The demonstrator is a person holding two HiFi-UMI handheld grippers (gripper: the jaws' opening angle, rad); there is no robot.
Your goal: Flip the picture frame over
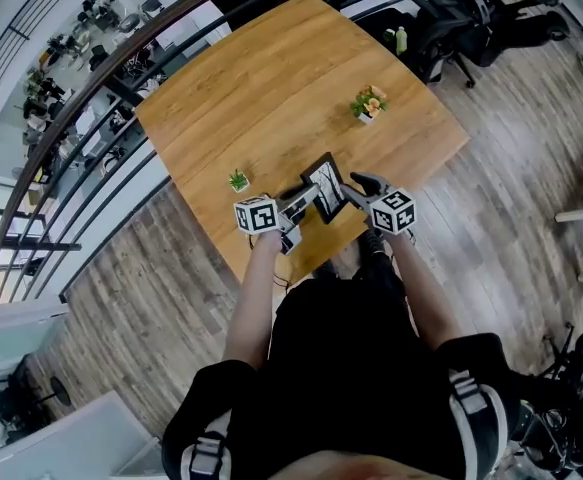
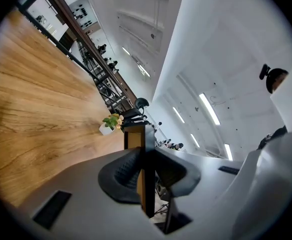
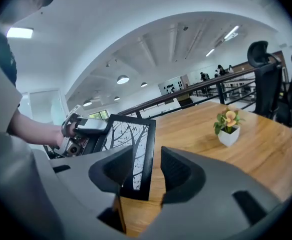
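Observation:
A black picture frame (image 1: 326,188) with a tree print is held upright on edge above the near end of the wooden table (image 1: 271,88). My left gripper (image 1: 306,200) is shut on the frame's left edge; in the left gripper view the frame's thin side (image 2: 147,149) stands clamped between the pads of that gripper (image 2: 147,171). My right gripper (image 1: 349,196) straddles the opposite edge. In the right gripper view the frame (image 3: 133,149) stands between the jaws of the right gripper (image 3: 147,159), with a gap beside the right pad, so it is open.
A white pot with orange flowers (image 1: 369,103) stands on the table's right side, and a small green plant (image 1: 238,180) stands near the left gripper. A black railing (image 1: 91,78) runs behind the table, and an office chair (image 1: 461,8) stands at the far right.

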